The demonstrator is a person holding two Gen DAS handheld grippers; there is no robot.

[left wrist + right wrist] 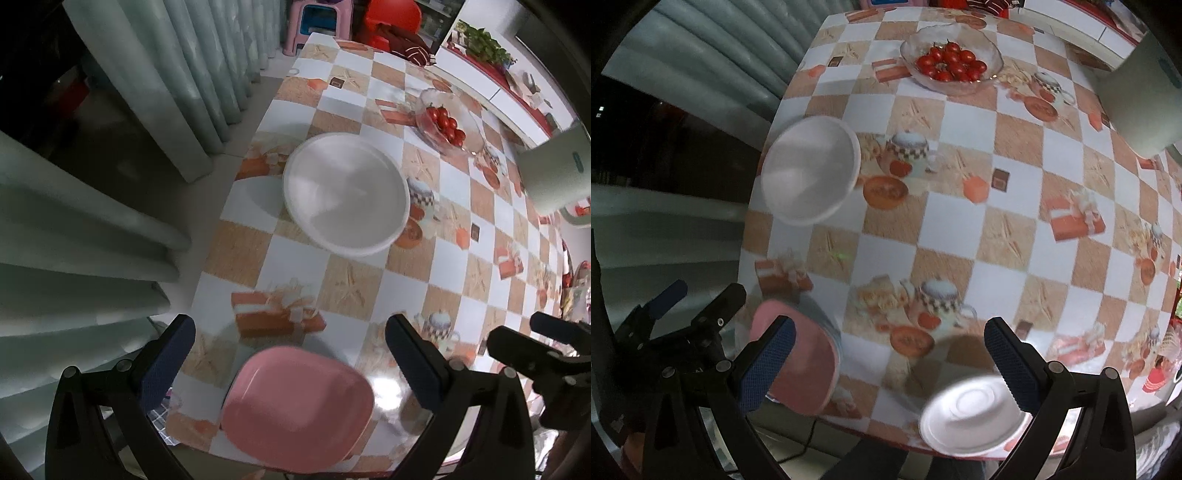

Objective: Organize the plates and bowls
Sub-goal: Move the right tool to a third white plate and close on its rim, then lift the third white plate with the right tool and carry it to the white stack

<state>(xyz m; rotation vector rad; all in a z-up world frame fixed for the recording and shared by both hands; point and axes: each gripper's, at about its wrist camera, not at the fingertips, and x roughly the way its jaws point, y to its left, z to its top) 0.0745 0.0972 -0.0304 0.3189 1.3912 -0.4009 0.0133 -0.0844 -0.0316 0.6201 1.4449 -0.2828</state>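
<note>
A white round plate (347, 194) lies on the checkered table near its left edge; it also shows in the right wrist view (810, 170). A pink squarish plate (295, 408) lies at the near edge, also seen in the right wrist view (805, 363). A white bowl (971, 417) sits upside down at the near edge. My left gripper (290, 360) is open and empty, hovering above the pink plate. My right gripper (890, 354) is open and empty, above the table between the pink plate and the upturned bowl.
A glass bowl of cherry tomatoes (447, 122) stands at the far side, also in the right wrist view (951, 61). A white cylindrical container (1137, 107) stands at the right. Curtains (129, 110) hang left of the table. Stools (317, 22) stand beyond the far end.
</note>
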